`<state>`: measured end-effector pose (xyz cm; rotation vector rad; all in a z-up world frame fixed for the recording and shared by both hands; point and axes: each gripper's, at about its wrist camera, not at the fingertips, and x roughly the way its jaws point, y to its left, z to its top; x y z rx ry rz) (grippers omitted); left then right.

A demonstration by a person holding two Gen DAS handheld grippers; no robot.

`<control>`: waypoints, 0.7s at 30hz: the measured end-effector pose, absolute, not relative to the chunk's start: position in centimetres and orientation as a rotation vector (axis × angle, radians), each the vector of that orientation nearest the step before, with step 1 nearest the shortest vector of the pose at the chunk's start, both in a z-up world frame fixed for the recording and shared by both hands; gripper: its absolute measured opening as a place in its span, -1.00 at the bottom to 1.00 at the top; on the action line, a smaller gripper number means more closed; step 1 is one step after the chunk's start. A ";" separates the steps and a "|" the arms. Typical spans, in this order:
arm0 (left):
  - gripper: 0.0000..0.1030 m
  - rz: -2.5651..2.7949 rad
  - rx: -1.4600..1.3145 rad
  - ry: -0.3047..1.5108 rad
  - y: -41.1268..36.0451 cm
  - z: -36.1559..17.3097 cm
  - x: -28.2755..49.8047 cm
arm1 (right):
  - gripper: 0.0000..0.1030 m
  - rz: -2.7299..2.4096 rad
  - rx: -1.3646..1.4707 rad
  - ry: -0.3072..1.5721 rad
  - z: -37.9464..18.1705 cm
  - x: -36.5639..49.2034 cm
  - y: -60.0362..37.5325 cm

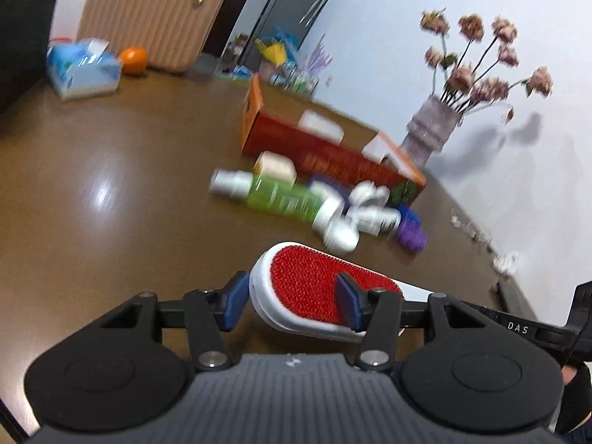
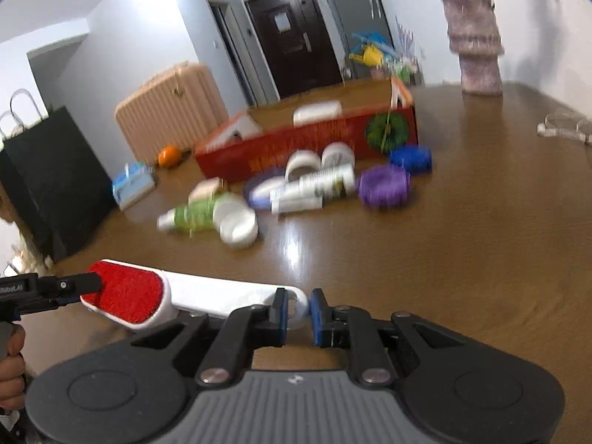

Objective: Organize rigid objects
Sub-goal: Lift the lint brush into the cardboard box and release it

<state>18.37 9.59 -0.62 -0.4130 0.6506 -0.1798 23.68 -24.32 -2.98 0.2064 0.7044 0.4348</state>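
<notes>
Red bristle and white plastic: that is the lint brush (image 1: 314, 288) I hold between my two sets of jaws, lifted clear of the brown desk (image 1: 111, 185). My left gripper (image 1: 292, 301) has its jaws part-way spread around the red head, one blue pad against the white rim on the left side and the other lying on the bristle face; I judge that a grip on it. My right gripper (image 2: 299, 312) has its jaws nearly pressed together, pinching the looped end of the white handle.

So the brush's long axis runs across, from my left hand to my right, roughly level, with the head at the left and the handle at the right. The open red box (image 2: 307, 137) lies ahead of both hands, past the heap of bottles (image 2: 207, 214), white tubs and purple lids (image 2: 383, 185) on the desk. Seen from my right side the box sits straight ahead; from my left it lies ahead and a little rightward. Its long side looks roughly in line with the brush, so I judge the brush could go in lengthwise with little turning. Both hands seem about equally near.
</notes>
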 end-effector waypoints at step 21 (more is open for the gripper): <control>-0.01 -0.201 -0.380 0.649 10.3 3.6 47.8 | -0.72 0.387 0.248 0.725 1.6 54.3 -23.4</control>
